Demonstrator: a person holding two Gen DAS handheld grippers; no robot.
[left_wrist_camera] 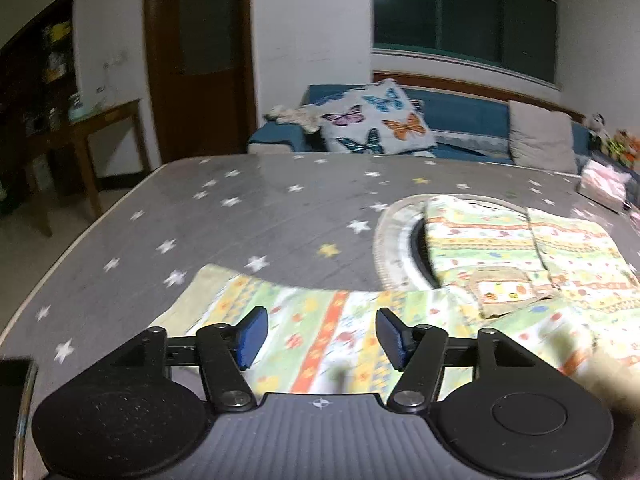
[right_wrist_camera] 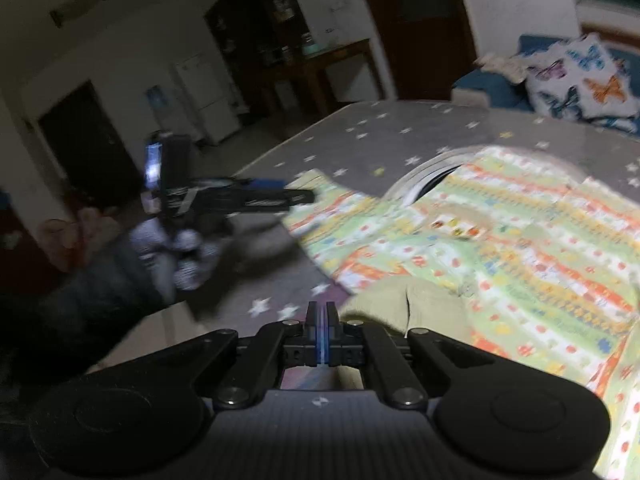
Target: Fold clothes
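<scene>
A child's garment (left_wrist_camera: 500, 280) with green, orange and yellow stripes lies on the grey star-print table (left_wrist_camera: 240, 216). One sleeve (left_wrist_camera: 320, 336) stretches toward me in the left wrist view. My left gripper (left_wrist_camera: 322, 336) is open just above that sleeve, one blue pad (left_wrist_camera: 252, 338) on each side. In the right wrist view the garment (right_wrist_camera: 500, 240) fills the right side. My right gripper (right_wrist_camera: 320, 320) is shut, jaws together, beside a beige cuff (right_wrist_camera: 400, 304); no cloth shows between them. The left gripper (right_wrist_camera: 240, 198) appears there, blurred, at the sleeve end.
A round inset ring (left_wrist_camera: 394, 236) in the table lies partly under the garment. A blue sofa with a butterfly cushion (left_wrist_camera: 376, 120) stands behind the table. A pink packet (left_wrist_camera: 604, 184) sits at the far right edge. A wooden side table (left_wrist_camera: 100, 128) stands left.
</scene>
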